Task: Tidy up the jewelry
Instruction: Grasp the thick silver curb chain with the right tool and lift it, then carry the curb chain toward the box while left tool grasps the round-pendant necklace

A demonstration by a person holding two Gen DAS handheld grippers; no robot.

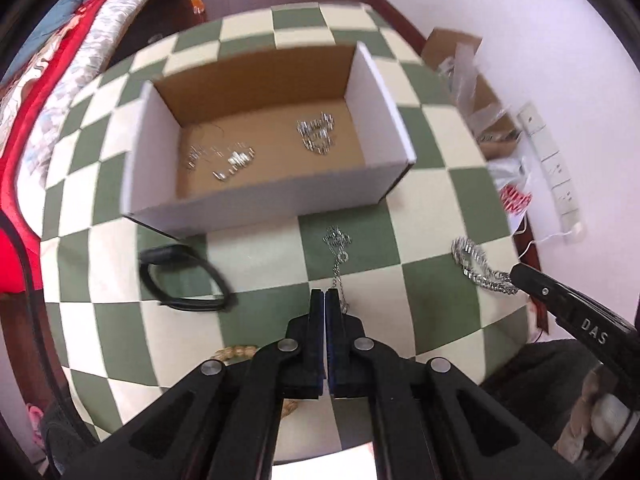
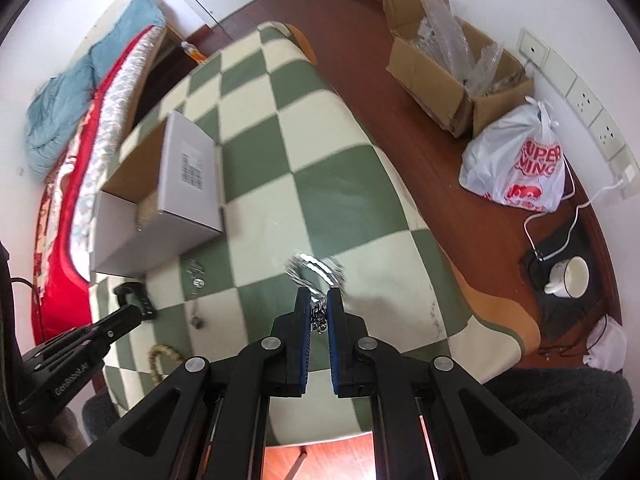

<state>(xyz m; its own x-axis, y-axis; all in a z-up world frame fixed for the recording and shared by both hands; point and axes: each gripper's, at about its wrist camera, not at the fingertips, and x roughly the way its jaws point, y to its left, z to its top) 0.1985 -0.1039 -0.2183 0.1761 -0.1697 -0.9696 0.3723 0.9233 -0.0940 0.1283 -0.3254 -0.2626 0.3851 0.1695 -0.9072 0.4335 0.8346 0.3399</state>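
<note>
A limp, light silver chain bracelet (image 2: 316,268) is pinched in the right gripper (image 2: 319,304) jaws; best held mid-length. The left gripper (image 1: 325,300) jaws are closed, empty, beside a thin chain necklace (image 1: 338,256).

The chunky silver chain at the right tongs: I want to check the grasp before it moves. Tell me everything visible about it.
The chunky silver chain is shiny metal with thick, crowded links, bunched in a curved loop. One end is pinched between the right tongs, which are shut on it; links show in the narrow gap. The rest hangs forward, blurred, over the green and cream checked cloth. Whether it touches the cloth cannot be told.
</note>
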